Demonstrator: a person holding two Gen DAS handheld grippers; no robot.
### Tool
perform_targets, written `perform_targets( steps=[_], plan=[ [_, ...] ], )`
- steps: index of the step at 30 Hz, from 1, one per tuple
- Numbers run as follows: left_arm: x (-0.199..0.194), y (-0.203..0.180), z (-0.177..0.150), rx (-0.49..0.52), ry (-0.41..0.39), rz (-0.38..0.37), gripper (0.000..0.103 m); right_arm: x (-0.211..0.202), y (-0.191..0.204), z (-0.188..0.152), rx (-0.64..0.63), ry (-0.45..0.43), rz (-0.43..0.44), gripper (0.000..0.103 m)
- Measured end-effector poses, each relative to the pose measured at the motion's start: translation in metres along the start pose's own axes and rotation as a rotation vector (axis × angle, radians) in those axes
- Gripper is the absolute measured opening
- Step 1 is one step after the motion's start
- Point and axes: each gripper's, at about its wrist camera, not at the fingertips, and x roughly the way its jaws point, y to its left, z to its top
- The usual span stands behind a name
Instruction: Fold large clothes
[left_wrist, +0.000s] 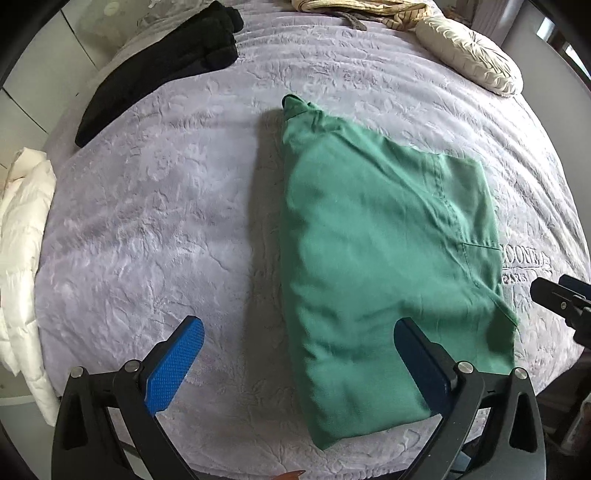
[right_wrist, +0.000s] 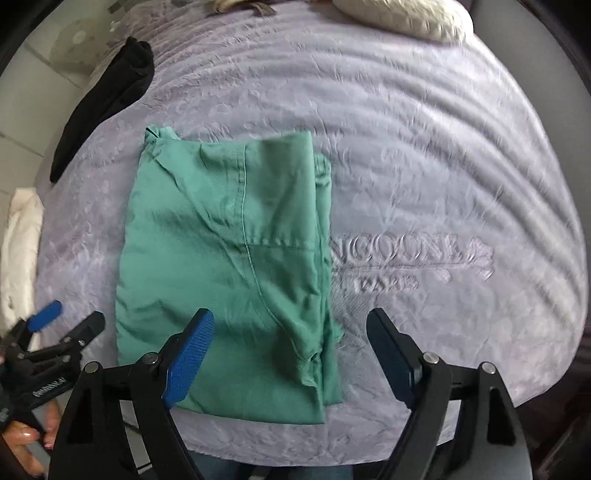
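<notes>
Green garment (left_wrist: 373, 258) (seams showing), folded into rectangle, flat on bedspread (left_wrist: 155, 206)

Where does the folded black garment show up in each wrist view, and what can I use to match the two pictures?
Left wrist: the black garment lies upper left, at the bed's far-left edge.
Right wrist: the black garment lies upper left, farther out, beyond the green garment's far-left corner.
Shared landmark: the raised lettering on the bedspread, right of the green garment in both views.

The folded green garment (right_wrist: 225, 266) is lying flat on the lilac bedspread (right_wrist: 424, 177). The right tongs (right_wrist: 291, 354) are hanging spread wide over its near edge, gripping nothing. The left tongs (right_wrist: 70, 317) are gaping alongside.
</notes>
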Motion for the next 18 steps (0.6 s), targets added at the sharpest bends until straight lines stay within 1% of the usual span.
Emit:
perform_targets(
  steps=[1,2,5,8,11,18],
  plan=[
    [-0.0019,-0.001,0.0004,0.003,-0.004,-0.003,0.103,-0.002,0.0014,0.0008,-0.007,-0.01,-0.011,0.1],
    [-0.0035,-0.0023,0.0007,0.007,-0.008,-0.001,0.103,-0.0046,0.003,0.0,-0.007,-0.023,-0.024,0.102],
    [-0.0046,-0.0045,0.0022,0.014,-0.011,0.012,0.103,-0.0075,0.0027,0.0003,0.016,-0.025,-0.035,0.103],
    [-0.005,-0.0063,0.0028,0.01,-0.004,-0.002,0.103,-0.0055,0.0014,0.0014,0.039,-0.006,-0.022,0.103],
    [-0.0076,-0.0061,0.0042,-0.001,-0.009,0.006,0.103,-0.0044,0.0041,0.0016,0.027,0.003,-0.047,0.103],
    [-0.0118,-0.0072,0.007,-0.01,-0.018,0.017,0.103,-0.0035,0.0074,0.003,0.026,0.009,-0.071,0.103]
  ],
)
